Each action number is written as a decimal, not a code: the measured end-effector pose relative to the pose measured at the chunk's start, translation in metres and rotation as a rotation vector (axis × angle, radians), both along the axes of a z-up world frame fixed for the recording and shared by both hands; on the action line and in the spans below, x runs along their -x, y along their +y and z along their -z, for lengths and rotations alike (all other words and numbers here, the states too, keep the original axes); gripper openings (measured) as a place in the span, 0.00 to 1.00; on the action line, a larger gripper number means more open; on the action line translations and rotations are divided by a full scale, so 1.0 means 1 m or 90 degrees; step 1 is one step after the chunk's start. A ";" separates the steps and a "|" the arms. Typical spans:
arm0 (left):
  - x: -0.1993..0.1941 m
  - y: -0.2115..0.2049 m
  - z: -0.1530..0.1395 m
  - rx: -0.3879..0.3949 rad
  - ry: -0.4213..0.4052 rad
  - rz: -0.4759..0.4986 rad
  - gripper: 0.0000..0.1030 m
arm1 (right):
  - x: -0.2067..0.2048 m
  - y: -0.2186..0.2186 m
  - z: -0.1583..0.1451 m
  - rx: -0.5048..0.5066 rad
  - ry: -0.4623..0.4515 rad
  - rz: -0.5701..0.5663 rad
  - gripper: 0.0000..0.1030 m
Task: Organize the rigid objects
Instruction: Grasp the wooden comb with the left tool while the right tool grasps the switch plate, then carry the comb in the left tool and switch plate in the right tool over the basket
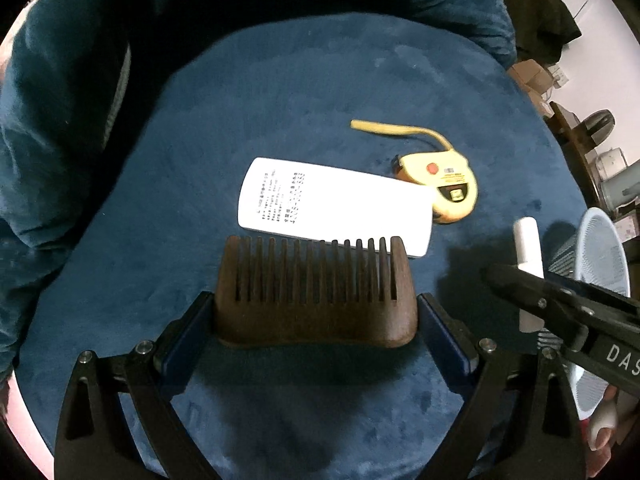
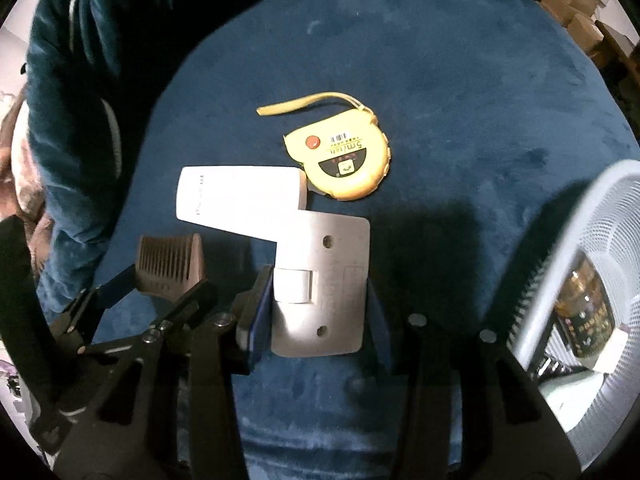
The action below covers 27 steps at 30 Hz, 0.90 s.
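Note:
My left gripper (image 1: 316, 316) is shut on a dark wooden comb (image 1: 314, 300), teeth pointing away, lifted above the blue cushion (image 1: 280, 100). My right gripper (image 2: 318, 300) is shut on a white wall switch plate (image 2: 324, 280), also raised; in the left wrist view the switch plate (image 1: 529, 252) shows edge-on. A white rectangular box (image 1: 332, 204) (image 2: 240, 196) lies on the cushion. A yellow tape measure (image 1: 448, 184) (image 2: 344, 160) with a strap rests beside it. The comb (image 2: 170, 264) in my left gripper (image 2: 160, 284) also appears in the right wrist view.
A white mesh basket (image 2: 600, 264) (image 1: 600, 256) stands at the right edge of the cushion (image 2: 440, 80), with a dark jar (image 2: 584, 312) inside. A person in a dark blue jacket (image 1: 60, 120) sits behind. Boxes and clutter (image 1: 532, 80) lie on the floor at right.

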State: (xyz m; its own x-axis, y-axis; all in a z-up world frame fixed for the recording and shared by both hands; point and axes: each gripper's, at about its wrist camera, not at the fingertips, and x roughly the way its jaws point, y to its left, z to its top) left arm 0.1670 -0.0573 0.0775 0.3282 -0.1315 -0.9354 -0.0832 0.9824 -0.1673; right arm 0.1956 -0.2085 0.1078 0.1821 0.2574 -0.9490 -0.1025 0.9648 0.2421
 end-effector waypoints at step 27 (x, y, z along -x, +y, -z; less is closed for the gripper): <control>0.028 -0.177 -0.084 0.023 -0.068 0.181 0.95 | 0.088 -0.201 -0.040 -0.064 -0.063 0.238 0.43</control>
State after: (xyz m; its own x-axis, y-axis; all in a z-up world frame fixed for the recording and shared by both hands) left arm 0.1386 -0.2342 0.1613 0.3692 -0.2654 -0.8906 0.2145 0.9568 -0.1962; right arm 0.1072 -0.4091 0.1478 0.3698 0.2464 -0.8958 0.2236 0.9122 0.3432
